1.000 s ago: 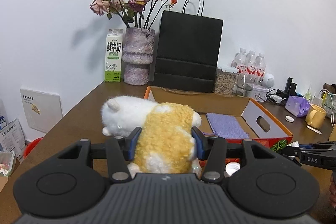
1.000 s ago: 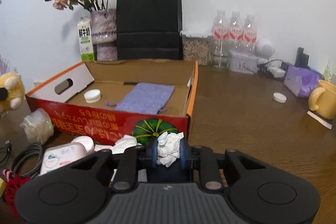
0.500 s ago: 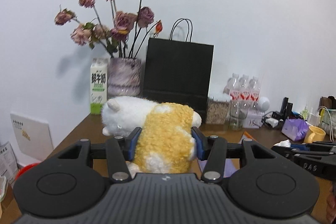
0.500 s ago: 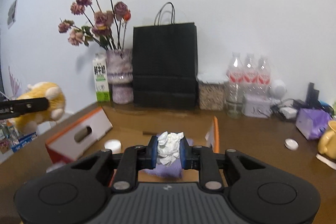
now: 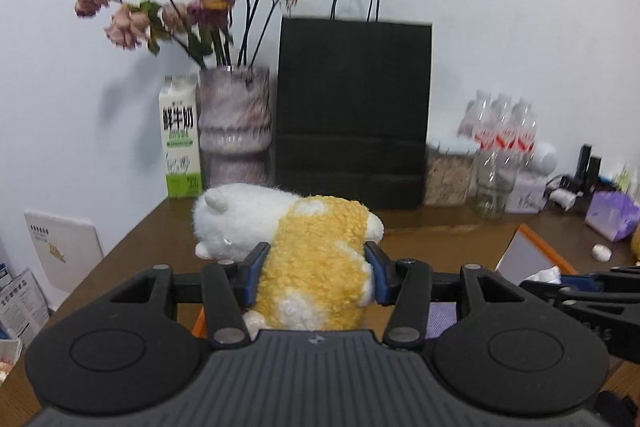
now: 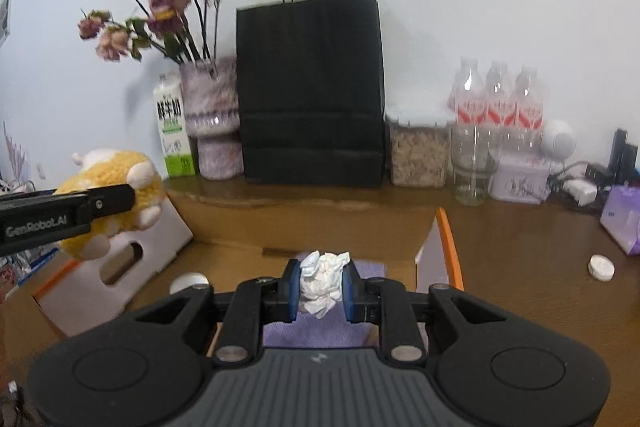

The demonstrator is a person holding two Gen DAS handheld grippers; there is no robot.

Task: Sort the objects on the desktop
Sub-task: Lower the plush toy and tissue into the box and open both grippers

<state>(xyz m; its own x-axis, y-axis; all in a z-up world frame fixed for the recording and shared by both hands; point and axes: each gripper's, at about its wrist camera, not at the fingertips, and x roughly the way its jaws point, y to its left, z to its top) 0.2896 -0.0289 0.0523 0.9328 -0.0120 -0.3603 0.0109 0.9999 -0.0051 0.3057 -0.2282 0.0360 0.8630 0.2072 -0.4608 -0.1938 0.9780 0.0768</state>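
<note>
Your left tongs (image 5: 316,275) pinch the plush toy (image 5: 304,259); your right tongs (image 6: 320,287) pinch crumpled tissue (image 6: 323,281). Carrying step: both hover above the cardboard box (image 6: 448,243). Next, lower and release inside.

Both tools are showing the same build. The left gripper (image 5: 316,277) and the right gripper (image 6: 320,287) are having matte black bodies, ribbed grey tops, two round recesses, silver pivot pins and blue finger pads (image 6: 291,289). White lettering "GenRobot.AI" is running along one side.
</note>
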